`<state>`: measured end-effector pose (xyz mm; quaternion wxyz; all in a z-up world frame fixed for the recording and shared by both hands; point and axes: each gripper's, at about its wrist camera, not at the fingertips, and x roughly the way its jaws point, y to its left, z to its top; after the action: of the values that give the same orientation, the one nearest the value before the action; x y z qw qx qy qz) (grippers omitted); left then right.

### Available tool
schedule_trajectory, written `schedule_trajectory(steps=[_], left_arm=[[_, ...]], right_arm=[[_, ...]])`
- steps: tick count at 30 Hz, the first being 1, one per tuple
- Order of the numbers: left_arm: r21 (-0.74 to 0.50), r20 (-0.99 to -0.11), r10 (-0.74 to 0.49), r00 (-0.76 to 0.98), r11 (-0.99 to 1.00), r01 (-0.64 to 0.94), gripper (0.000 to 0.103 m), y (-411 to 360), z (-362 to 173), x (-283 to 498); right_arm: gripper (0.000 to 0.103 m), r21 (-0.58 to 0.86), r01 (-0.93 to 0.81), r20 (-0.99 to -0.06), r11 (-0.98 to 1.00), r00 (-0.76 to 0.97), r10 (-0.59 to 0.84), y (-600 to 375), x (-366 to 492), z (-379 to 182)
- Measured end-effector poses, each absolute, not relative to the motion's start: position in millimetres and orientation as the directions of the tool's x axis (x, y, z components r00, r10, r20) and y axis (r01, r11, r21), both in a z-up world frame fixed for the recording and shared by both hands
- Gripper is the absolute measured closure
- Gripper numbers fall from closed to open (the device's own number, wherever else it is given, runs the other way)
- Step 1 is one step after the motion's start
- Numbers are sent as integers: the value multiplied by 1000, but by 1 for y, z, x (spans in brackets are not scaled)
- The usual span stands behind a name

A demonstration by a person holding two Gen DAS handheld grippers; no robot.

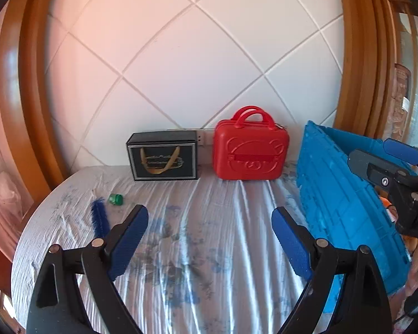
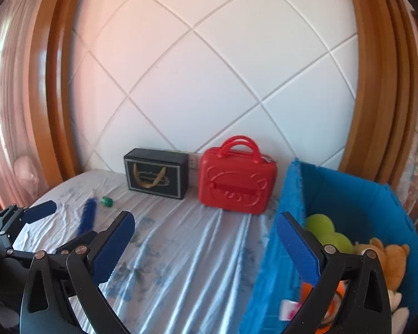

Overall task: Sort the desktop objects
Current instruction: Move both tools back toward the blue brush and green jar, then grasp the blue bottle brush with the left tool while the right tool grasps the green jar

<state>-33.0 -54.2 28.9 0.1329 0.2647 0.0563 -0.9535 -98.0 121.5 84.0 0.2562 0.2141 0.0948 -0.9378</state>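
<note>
Two grippers are in my hands, both with jaws spread wide and nothing between the blue textured pads. My left gripper hovers over the wrinkled pale-blue floral bedsheet; my right gripper hangs at the near-left corner of the ribbed blue plastic crate, its right finger over the crate's interior.

Hidden or unclear items:
- Crate contents are partly blocked by my right gripper's finger. Visible are two fuzzy yellow-green tennis balls, a tan plush bear and an orange item that I cannot identify.
- From the left wrist view the crate shows only its outer ribbed wall, cut off at the right edge; the right gripper's body covers part of it.
- Lettering on the black box is too small to read.

Objects ahead of the left gripper:
- A fuzzy dark-blue feather-shaped item lies flat on the sheet just left of the left finger, its lower end hidden behind that finger.
- A small translucent green plastic cap-like object sits just beyond the feather, apart from it.
- A rectangular black gift box with gold ribbon print stands far ahead against the white quilted headboard.
- A glossy red hard-shell mini suitcase with embossed bear face stands just right of the box.
</note>
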Motion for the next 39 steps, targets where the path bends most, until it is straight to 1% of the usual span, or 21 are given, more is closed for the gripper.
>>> schedule_trajectory(steps=[9, 19, 22, 27, 29, 32, 34, 35, 36, 37, 39], left_arm=[[-57, -560, -332, -759, -899, 435, 12, -151, 3, -19], [-102, -615, -394, -683, -819, 565, 12, -256, -39, -24], [-82, -623, -412, -666, -811, 579, 12, -283, -62, -27], [-121, -696, -399, -597, -754, 646, 12, -343, -118, -41], [-127, -720, -390, -574, -739, 661, 12, -364, -141, -49], [-119, -748, -376, -547, -734, 668, 18, -390, -174, -68], [-111, -765, -372, -525, -728, 677, 21, -406, -195, -85], [-113, -774, -364, -518, -725, 679, 28, -413, -205, -95], [-117, -783, -354, -512, -724, 680, 30, -419, -214, -104], [-121, -790, -343, -508, -725, 678, 30, -426, -223, -115], [-129, -800, -325, -504, -728, 673, 31, -436, -237, -134]], right_arm=[[0, -66, 668, -520, -741, -657, -546, 0, -104, 51], [0, -59, 761, -594, -646, -547, -590, -110, -133, 11], [0, -47, 783, -619, -620, -510, -597, -142, -148, -8], [0, -39, 803, -699, -594, -447, -558, -197, -185, -56], [0, -35, 811, -718, -584, -427, -549, -219, -202, -75], [0, -13, 822, -750, -569, -385, -538, -254, -226, -106], [0, -27, 828, -765, -559, -377, -521, -279, -242, -130], [0, -35, 831, -769, -555, -377, -516, -288, -248, -138], [0, -38, 834, -775, -550, -372, -511, -298, -255, -148], [0, -34, 838, -784, -544, -360, -506, -309, -262, -159], [6, -23, 844, -796, -536, -339, -500, -328, -273, -180]])
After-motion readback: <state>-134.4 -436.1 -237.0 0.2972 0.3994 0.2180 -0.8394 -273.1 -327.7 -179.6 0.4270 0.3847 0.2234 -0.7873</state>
